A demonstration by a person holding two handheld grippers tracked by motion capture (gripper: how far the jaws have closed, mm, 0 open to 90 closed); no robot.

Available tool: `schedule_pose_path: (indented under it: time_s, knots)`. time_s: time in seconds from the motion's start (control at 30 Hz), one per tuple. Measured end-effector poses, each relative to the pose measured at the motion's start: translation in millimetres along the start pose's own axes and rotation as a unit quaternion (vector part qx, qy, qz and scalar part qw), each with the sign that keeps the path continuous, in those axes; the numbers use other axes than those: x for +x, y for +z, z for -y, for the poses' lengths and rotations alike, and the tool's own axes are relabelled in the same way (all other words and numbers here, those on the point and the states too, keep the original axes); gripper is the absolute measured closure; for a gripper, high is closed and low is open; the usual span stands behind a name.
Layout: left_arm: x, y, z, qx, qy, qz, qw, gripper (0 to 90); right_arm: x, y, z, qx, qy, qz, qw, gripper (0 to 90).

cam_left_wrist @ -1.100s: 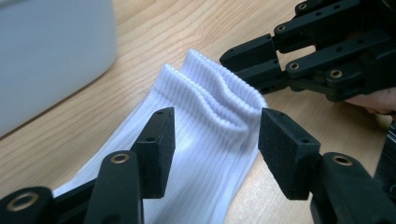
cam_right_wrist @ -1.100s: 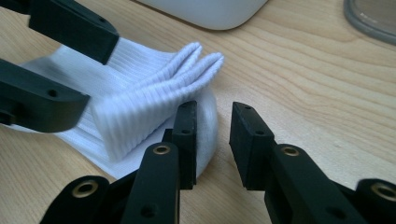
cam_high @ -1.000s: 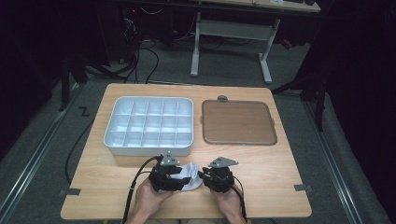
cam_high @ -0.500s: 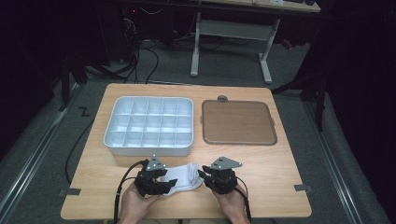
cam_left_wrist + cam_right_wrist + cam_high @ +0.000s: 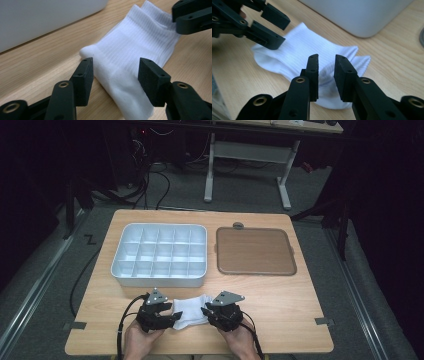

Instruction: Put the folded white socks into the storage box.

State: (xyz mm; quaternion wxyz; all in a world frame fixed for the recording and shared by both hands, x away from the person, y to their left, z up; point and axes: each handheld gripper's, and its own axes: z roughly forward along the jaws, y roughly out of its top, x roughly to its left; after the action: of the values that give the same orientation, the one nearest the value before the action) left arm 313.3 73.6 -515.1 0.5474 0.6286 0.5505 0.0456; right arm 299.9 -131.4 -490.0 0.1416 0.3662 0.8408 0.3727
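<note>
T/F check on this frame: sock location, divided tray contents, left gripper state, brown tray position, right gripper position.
1. The white ribbed sock lies on the wooden table. True.
2. The white divided plastic tray holds socks. False: its compartments look empty.
3. The left gripper is open over the sock. True.
4. The flat brown tray sits left of the divided tray. False: right.
5. The right gripper is over the brown tray. False: at the sock.

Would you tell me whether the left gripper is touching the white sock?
Cannot tell. In the left gripper view the left gripper is open, its jaws straddling the white sock, but neither a gap nor contact shows plainly.
</note>
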Motion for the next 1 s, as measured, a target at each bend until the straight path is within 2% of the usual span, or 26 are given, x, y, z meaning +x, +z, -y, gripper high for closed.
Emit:
schedule_pose_path:
  time_s: [0.13,0.17,0.3,0.47,0.57,0.73,0.87,1.0]
  knots:
    - [-1.4,5.2,4.9,0.006,0.007,0.006,0.9999,46.5,-3.2,6.4,5.5,0.011,0.007,0.002,0.9999,74.0]
    - [-2.5,9.1,8.5,0.006,0.009,0.005,0.9999,46.4,-5.1,10.3,9.8,0.021,0.008,0.007,0.9997,74.1]
    - [-4.4,13.0,13.4,0.003,0.023,0.003,0.9997,46.1,-5.8,14.9,16.5,0.033,-0.004,0.021,0.9992,79.4]
    - [-3.2,14.9,15.8,0.01,0.037,-0.011,0.9992,45.3,-3.2,10.9,16.7,0.023,-0.015,0.032,0.9991,85.3]
    - [-1.8,15.7,15.7,0.012,0.031,-0.019,0.9993,45.2,-3.7,5.2,17.3,0.009,-0.013,0.042,0.999,85.8]
    - [-2.5,17.1,17.4,0.004,0.04,-0.024,0.9989,45.3,-7.7,4.6,23.5,0.028,-0.005,0.054,0.9982,86.0]
    - [-2.2,16.8,18.4,-0.002,0.04,-0.025,0.9989,45.2,-8.9,7.0,26.2,0.029,0.001,0.055,0.998,86.0]
    - [-3.3,17.2,18.9,-0.004,0.041,-0.037,0.9985,45.3,-10.9,7.8,30.1,0.028,0.011,0.051,0.9983,85.9]
